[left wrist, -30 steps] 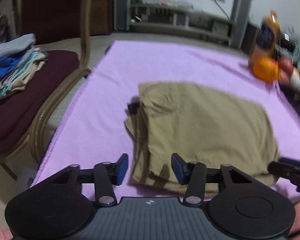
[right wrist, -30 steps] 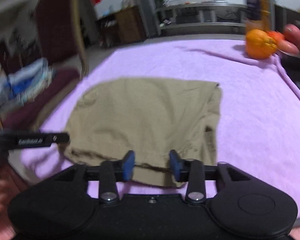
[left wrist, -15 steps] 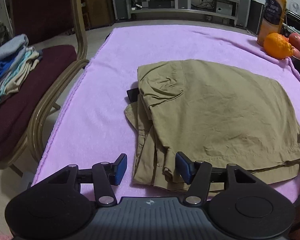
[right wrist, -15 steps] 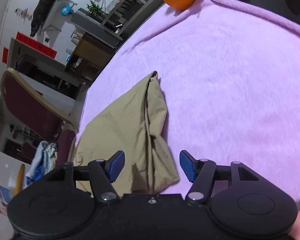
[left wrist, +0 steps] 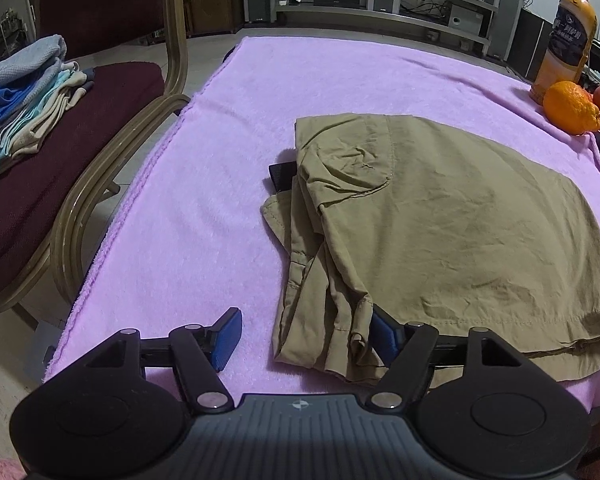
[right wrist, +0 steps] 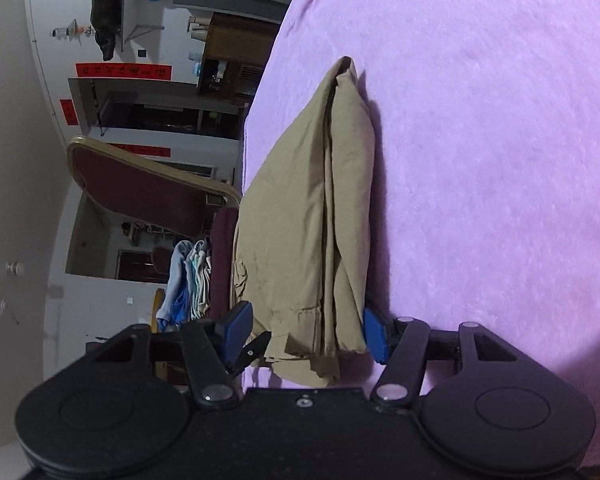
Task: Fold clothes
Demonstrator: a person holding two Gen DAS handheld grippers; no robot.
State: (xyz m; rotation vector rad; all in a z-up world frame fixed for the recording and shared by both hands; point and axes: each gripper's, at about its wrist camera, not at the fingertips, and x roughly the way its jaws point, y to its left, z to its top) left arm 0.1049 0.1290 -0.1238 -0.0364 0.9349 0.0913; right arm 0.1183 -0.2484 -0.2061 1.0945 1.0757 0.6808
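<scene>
Lilac blanket [left wrist: 340, 80]: covered the worktop, bare from 9 to 12 o'clock.
Khaki garment [left wrist: 440, 220]: lay folded in several layers at the centre of the blanket, its stacked edges at 6 o'clock; judged mostly folded, perhaps one fold or a move to the pile left.
Chair [left wrist: 60, 180]: stood at 9 o'clock with a stack of folded clothes [left wrist: 24, 96], judged as work already done.
Left gripper [left wrist: 306, 338]: fingers opening, straddling the garment's near corner, one pad touching cloth, not clamped.
Right gripper [right wrist: 308, 334]: rolled sideways, fingers apart around the layered edge, not pressing.
Orange [left wrist: 570, 108]: sat at 2 o'clock, clear of the garment.
</scene>
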